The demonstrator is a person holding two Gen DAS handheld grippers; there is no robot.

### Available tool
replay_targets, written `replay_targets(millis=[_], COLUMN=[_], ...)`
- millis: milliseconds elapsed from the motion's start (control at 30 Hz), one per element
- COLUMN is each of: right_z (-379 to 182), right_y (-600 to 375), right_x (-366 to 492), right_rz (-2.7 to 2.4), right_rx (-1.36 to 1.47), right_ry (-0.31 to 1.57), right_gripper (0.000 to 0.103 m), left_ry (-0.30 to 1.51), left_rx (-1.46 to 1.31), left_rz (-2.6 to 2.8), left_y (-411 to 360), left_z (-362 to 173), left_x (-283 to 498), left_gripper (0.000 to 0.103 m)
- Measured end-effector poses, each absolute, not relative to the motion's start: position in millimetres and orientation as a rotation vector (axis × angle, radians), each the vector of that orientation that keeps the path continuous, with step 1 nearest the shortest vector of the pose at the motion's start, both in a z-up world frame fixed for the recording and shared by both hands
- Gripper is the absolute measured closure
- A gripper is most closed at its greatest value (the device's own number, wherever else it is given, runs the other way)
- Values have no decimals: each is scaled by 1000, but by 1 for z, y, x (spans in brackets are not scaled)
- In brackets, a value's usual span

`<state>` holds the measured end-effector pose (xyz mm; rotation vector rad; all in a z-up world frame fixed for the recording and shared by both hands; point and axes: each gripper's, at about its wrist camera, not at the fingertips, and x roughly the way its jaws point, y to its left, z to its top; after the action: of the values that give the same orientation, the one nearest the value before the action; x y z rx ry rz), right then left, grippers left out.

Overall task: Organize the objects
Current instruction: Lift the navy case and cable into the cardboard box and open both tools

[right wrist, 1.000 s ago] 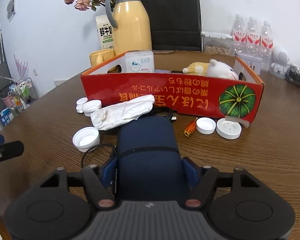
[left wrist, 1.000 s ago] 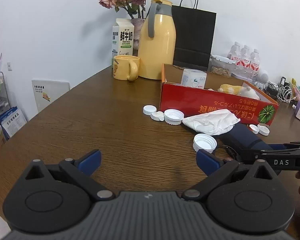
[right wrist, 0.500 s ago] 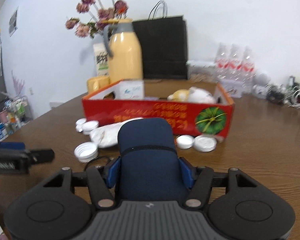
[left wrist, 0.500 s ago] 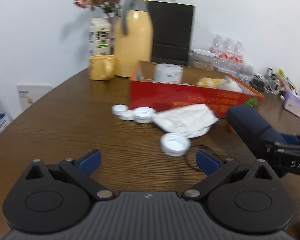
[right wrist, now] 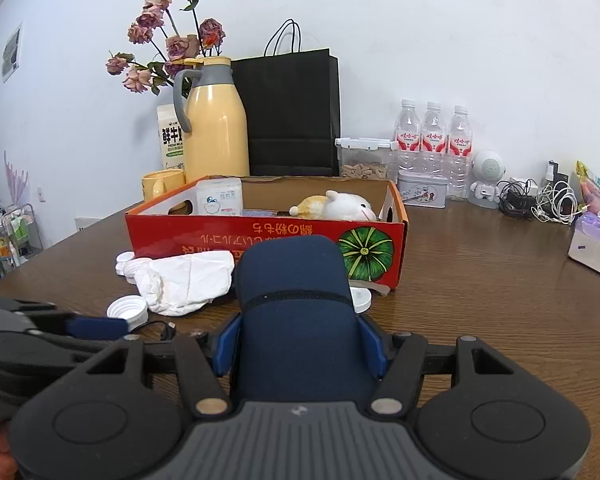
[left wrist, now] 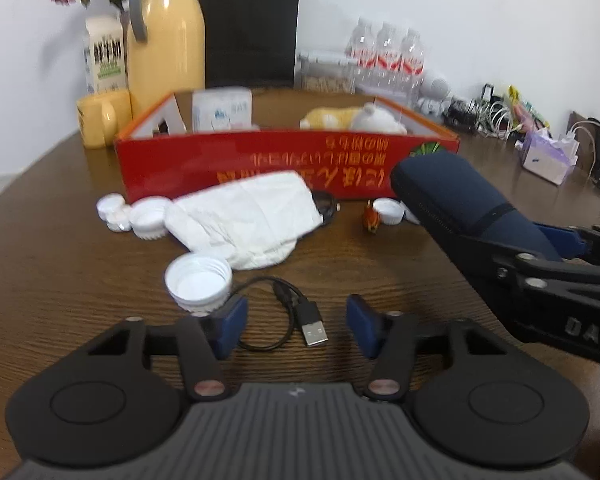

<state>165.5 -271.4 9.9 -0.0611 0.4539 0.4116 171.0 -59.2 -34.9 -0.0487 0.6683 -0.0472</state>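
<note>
Lifting navy case (right wrist: 296,312) off table (right wrist: 500,280), right claw (right wrist: 300,350) clenched on it, now level w/ red box (right wrist: 260,236); left claw (left wrist: 296,326) has narrowed, unclenched around USB cable (left wrist: 296,316). Probably box next.

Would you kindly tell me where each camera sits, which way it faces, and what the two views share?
Left wrist: sits behind the open left tongs, low over the table, facing a black USB cable and the red box; the right tongs enter at right.
Right wrist: sits behind the right tongs gripping the navy case, raised, facing the red box; the left tongs show lower left.
Shared: box, case, white cloth, thermos.
</note>
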Motion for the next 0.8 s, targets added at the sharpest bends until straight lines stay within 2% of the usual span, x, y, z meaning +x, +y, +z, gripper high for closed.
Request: replay_targets(millis=[33, 100, 133, 500, 800], right_z=[10, 9, 9, 17, 38], right_y=[-272, -272, -272, -270, -266], right_x=[166, 166, 166, 160, 166], right_rz=[413, 417, 419, 452, 457], right_rx=[-61, -59, -59, -70, -73], right_ry=[453, 452, 451, 416, 384], right_gripper=[43, 43, 43, 43, 43], left_ry=[663, 666, 665, 587, 508], left_rx=[-44, -38, -45, -45, -38], left_rz=[-41, -26, -20, -71, -91], left_y=[-60, -61, -60, -59, -59], left_z=[-36, -36, -36, -22, 13], left_x=[172, 174, 173, 158, 157], left_gripper=[57, 71, 90, 89, 89])
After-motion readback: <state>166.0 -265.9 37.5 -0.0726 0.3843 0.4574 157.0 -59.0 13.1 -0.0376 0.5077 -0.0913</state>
